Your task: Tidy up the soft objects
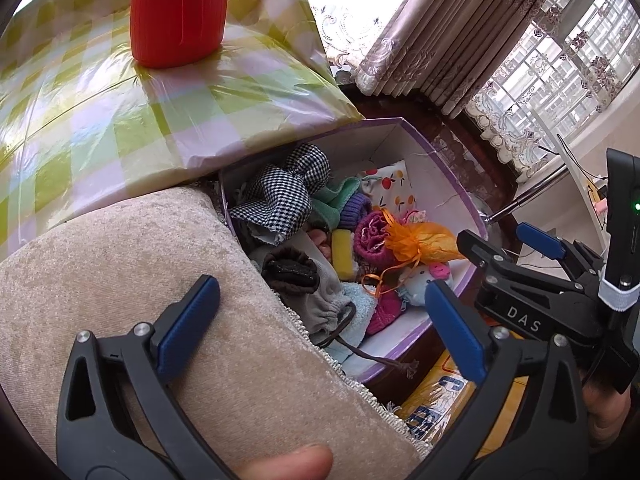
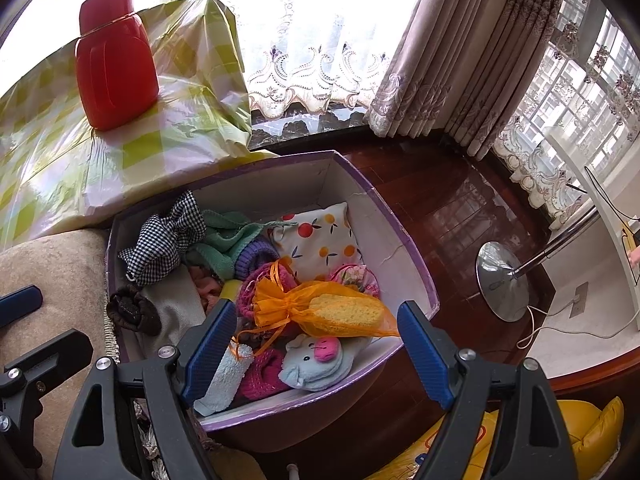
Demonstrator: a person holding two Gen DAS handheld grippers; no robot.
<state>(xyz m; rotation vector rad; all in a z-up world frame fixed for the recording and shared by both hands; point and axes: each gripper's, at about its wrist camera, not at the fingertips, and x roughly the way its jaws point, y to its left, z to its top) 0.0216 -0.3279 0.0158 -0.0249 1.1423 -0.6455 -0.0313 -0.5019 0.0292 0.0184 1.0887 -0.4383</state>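
Note:
A purple-rimmed box [image 1: 440,168] [image 2: 400,236] holds several soft things. Among them are a black-and-white checked cloth [image 1: 280,196] [image 2: 160,248], a fruit-print pillow [image 2: 316,236], an orange mesh bag [image 1: 424,244] [image 2: 320,308] with a yellow sponge inside, a blue plush toy [image 2: 312,364], a brown pouch [image 1: 290,272] and a grey drawstring pouch [image 1: 328,304]. My left gripper [image 1: 320,286] hangs open over the box's near side, one finger above the beige cushion [image 1: 120,280]. My right gripper [image 2: 320,310] [image 1: 504,240] is open above the orange bag, its pads clear of it.
A red bottle [image 1: 180,12] [image 2: 116,64] stands on a green-checked plastic-wrapped bundle [image 1: 80,112] left of the box. The box sits on a dark wooden floor [image 2: 460,208]. A chrome lamp base [image 2: 502,280] and curtains [image 2: 460,48] lie to the right. Yellow packaging [image 2: 592,432] lies in front.

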